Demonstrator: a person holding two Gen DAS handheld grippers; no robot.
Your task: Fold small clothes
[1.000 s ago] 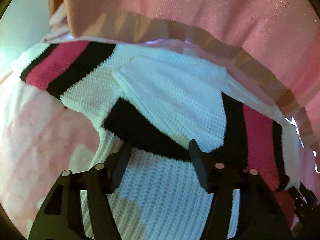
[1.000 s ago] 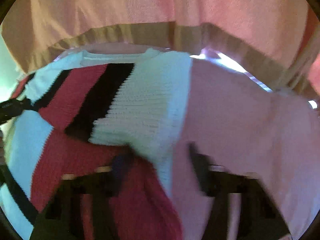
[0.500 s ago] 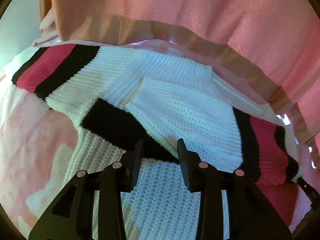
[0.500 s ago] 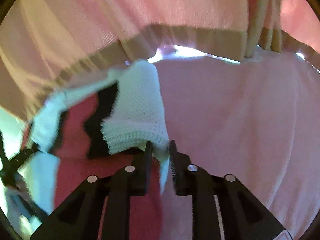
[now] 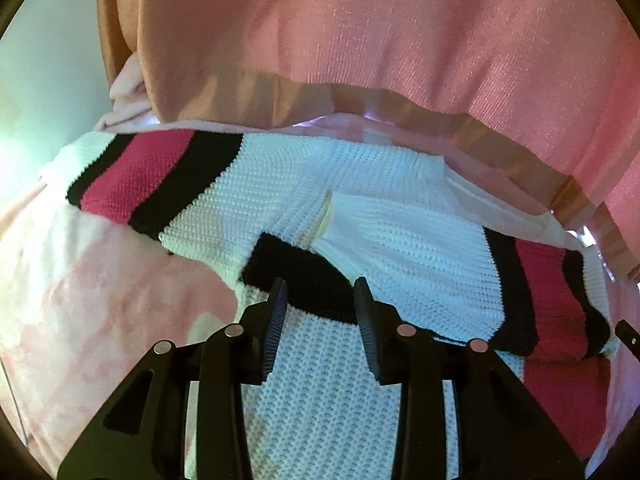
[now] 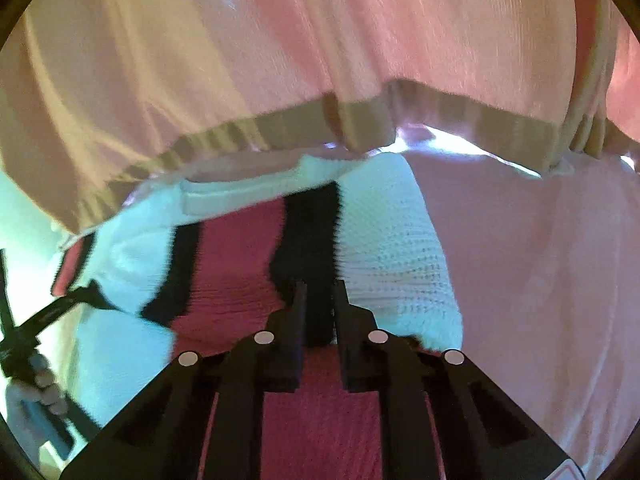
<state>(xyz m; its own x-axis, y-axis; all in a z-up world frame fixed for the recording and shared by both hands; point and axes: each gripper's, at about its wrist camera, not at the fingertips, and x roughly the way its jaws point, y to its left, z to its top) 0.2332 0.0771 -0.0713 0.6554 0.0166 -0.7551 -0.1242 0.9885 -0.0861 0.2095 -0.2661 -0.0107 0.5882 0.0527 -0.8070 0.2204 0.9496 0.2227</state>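
Note:
A small knitted sweater (image 5: 400,216), white with black and red stripes, lies on a pink cloth surface (image 5: 88,288). Both sleeves are folded in over the body. My left gripper (image 5: 320,296) is partly open, low over the sweater's black stripe, with nothing between its fingers. In the right wrist view the sweater (image 6: 384,248) fills the middle. My right gripper (image 6: 319,294) is nearly closed, pinching the knit at a black stripe next to the white sleeve end.
A person's pink top with a tan hem (image 5: 400,40) hangs close behind the sweater in both views (image 6: 320,60). The other hand-held gripper (image 6: 36,328) shows at the left edge. Pink cloth (image 6: 540,260) spreads to the right.
My left gripper narrowed its fingers and drew back slightly along the sweater. My right gripper closed onto the knit and shifted left over the red and black stripes.

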